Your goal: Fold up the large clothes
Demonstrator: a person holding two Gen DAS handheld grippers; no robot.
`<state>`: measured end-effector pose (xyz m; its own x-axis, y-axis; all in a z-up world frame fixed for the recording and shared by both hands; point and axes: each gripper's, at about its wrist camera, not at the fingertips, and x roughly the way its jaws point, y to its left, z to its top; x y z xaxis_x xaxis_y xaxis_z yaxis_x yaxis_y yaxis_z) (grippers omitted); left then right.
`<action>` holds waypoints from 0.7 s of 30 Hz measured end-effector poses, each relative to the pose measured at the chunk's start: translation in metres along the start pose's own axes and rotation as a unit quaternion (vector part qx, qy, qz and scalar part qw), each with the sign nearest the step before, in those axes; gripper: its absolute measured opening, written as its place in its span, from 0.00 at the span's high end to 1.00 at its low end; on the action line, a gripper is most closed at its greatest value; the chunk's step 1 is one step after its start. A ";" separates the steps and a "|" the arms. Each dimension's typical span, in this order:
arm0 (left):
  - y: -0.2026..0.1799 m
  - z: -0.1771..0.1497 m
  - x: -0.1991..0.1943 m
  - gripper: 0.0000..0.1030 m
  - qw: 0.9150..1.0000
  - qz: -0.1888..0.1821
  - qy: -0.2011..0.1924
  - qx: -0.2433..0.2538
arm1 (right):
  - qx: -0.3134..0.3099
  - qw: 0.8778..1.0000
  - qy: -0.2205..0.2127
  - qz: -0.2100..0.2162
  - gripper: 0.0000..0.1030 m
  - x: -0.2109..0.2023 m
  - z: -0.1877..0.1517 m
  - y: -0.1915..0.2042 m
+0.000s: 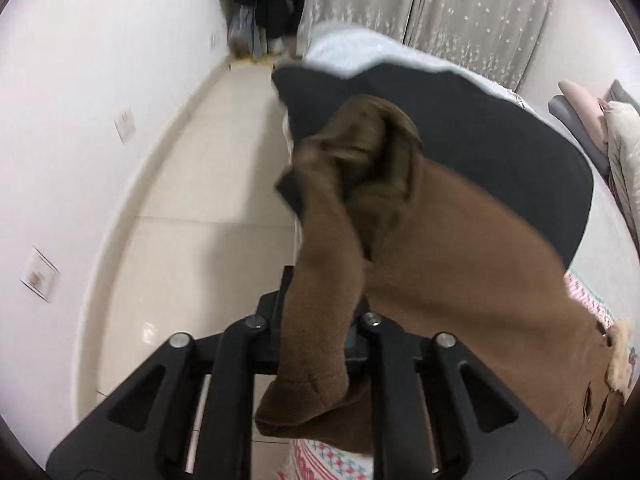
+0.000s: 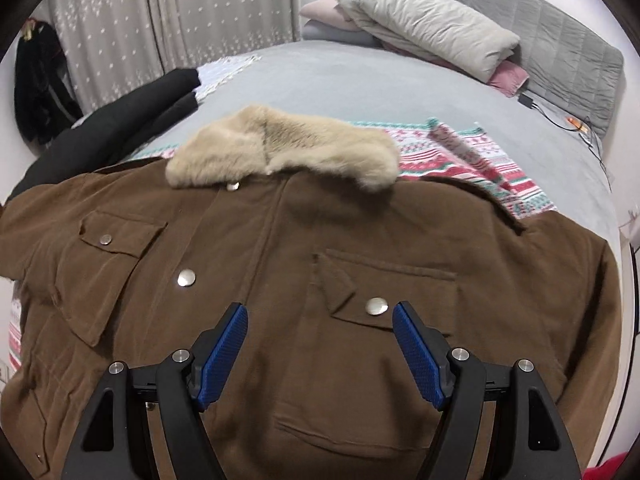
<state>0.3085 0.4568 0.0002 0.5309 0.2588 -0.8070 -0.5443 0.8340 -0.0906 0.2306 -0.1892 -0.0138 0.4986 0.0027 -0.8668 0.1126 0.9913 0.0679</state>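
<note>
Left jaws: my left gripper (image 1: 320, 320) is clenched on a bunch of the brown jacket (image 2: 280, 280), which I judge to be a sleeve (image 1: 320, 280); the cloth rises between my jaws and hides their tips.
Right jaws: my right gripper (image 2: 320, 344) is spread wide, blue pads (image 2: 222, 350) bare, gripping nothing, hovering over the jacket's chest.
Where the jacket is: lying front-up on the bed (image 2: 360, 80), straight ahead of and beneath my right jaws; fur collar (image 2: 288, 148) at the far end, snap pockets (image 2: 384, 284) just beyond my pad tips.
Step in hand: by my reading, I'm carrying the sleeve in across the body for the first fold.
Doing it well: keep the pinch firm, lift the sleeve clear so it doesn't drag the body askew, lay it flat across the chest.
Right side's job: I'd press or pin the chest near the pocket so the body holds put, then smooth the fold.
Risk: thick cloth, bulky collar; the sleeve may bunch or slip from my pinch.
Bed: grey sheet, a patterned blanket (image 2: 480, 168) under the jacket beyond the collar, a black garment (image 2: 120, 120) off to the far left of my right jaws.
Far end: folded quilts and pillows (image 2: 432, 28) against a grey headboard (image 2: 560, 32), a cable (image 2: 560, 120) near them.
Room: pale tiled floor (image 1: 192, 200) left of my left jaws, white wall with sockets (image 1: 126, 124), dotted curtain (image 1: 440, 12) ahead.
</note>
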 end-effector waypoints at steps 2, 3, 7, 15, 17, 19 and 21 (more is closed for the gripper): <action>-0.009 -0.007 0.008 0.55 0.998 0.054 -0.014 0.029 | -0.006 1.000 0.004 0.004 0.26 0.000 -0.001 0.005; -0.014 -0.008 0.009 0.53 0.994 0.096 -0.017 0.044 | -0.012 1.000 0.005 0.003 0.26 -0.003 -0.002 0.007; -0.013 -0.005 -0.012 0.42 0.994 0.095 -0.016 0.052 | -0.031 0.999 0.000 -0.020 0.26 -0.020 -0.007 0.001; -0.029 -0.039 -0.111 0.17 0.994 -0.045 -0.042 0.087 | 0.007 0.998 0.010 -0.060 0.26 -0.060 -0.046 -0.042; -0.043 -0.053 -0.126 0.17 0.991 -0.079 -0.036 0.103 | 0.015 0.997 0.015 -0.074 0.26 -0.068 -0.059 -0.054; -0.058 -0.068 -0.136 0.17 0.987 -0.105 -0.028 0.120 | 0.025 0.995 0.018 -0.094 0.26 -0.075 -0.072 -0.067; -0.071 -0.082 -0.146 0.17 0.981 -0.130 -0.016 0.142 | 0.039 0.993 0.028 -0.109 0.26 -0.077 -0.084 -0.080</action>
<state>0.2166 0.3199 0.0771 0.6498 0.0312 -0.7595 -0.1882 0.9747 -0.1210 0.1105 -0.2576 0.0059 0.4073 -0.2005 -0.8910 0.2794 0.9562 -0.0874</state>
